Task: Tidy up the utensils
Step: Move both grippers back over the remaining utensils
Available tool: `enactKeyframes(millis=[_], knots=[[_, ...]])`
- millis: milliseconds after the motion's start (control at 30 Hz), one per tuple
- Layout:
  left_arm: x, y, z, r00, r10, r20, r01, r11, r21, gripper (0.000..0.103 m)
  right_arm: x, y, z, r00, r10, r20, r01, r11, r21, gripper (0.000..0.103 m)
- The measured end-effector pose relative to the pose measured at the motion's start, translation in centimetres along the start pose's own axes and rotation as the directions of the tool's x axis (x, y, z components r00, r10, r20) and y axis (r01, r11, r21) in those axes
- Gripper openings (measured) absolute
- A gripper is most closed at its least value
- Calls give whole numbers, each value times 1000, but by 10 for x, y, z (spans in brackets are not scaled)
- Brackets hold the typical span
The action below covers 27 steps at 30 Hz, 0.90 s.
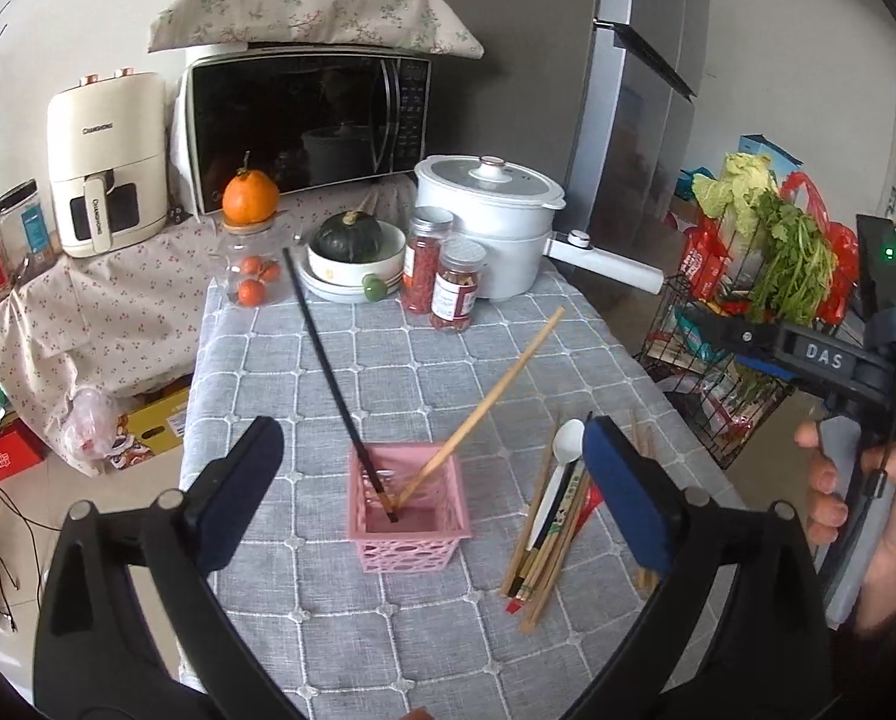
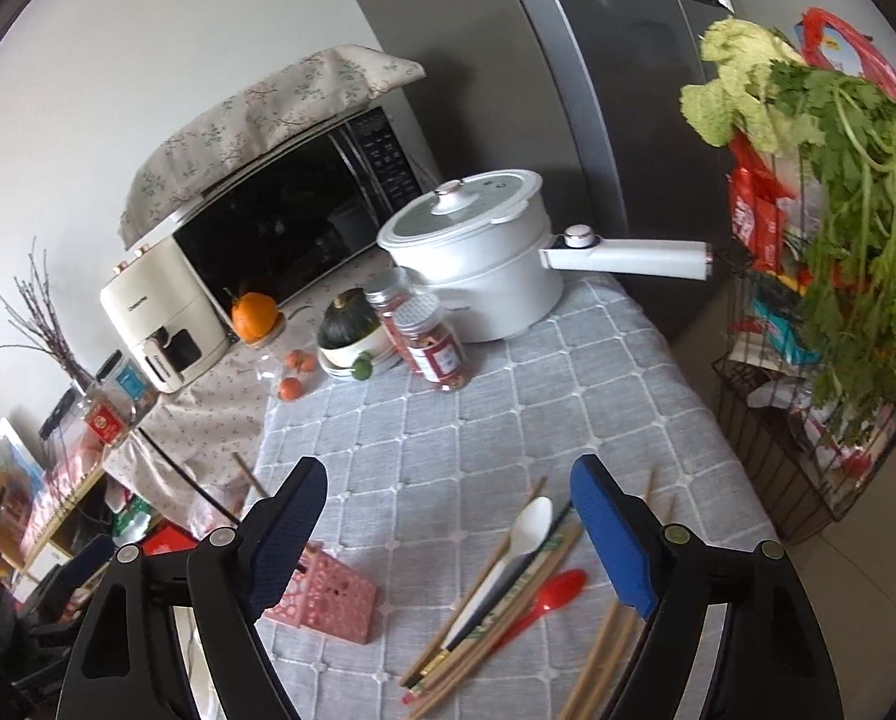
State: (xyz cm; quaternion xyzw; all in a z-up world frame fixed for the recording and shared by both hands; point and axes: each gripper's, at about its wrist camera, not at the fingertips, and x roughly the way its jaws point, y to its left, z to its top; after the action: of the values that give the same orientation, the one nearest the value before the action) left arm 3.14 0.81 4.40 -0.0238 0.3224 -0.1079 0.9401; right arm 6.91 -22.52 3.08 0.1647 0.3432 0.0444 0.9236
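A pink lattice basket [image 1: 408, 513] stands on the grey checked tablecloth [image 1: 387, 372]. One black chopstick [image 1: 327, 360] and one wooden chopstick [image 1: 490, 402] lean in it. To its right lie several wooden chopsticks [image 1: 547, 546], a white spoon [image 1: 559, 468] and a red spoon [image 2: 544, 597]. My left gripper [image 1: 432, 492] is open and empty, above the basket. My right gripper [image 2: 448, 528] is open and empty, above the pile of chopsticks [image 2: 496, 606] and white spoon [image 2: 520, 546]; the basket [image 2: 327, 597] is at its lower left.
At the table's far end stand a white electric pot [image 1: 487, 222], two spice jars [image 1: 444, 273], a bowl with a dark squash [image 1: 351, 246] and a jar with an orange [image 1: 249, 228]. A microwave [image 1: 309, 120] and air fryer [image 1: 108, 162] sit behind. A wire rack with vegetables [image 1: 766, 264] stands at the right.
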Motion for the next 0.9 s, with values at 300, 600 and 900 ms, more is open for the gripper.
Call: enactKeyframes(millis=[300,600,900], knots=[[17,-68,2,990,-120,-74,127,985,112,100,11,-68,-4,979,-157,-130,163,986,38,86],[97,-126,-5,952,-69,-297,132,971,198,95,27,-109,-7,936,-271,-222,283,959,22,86],[216,-136,-13,859,-59,-509,139,983,120,66,55,-137,-13,910,-249,-330,296,950,98,86]])
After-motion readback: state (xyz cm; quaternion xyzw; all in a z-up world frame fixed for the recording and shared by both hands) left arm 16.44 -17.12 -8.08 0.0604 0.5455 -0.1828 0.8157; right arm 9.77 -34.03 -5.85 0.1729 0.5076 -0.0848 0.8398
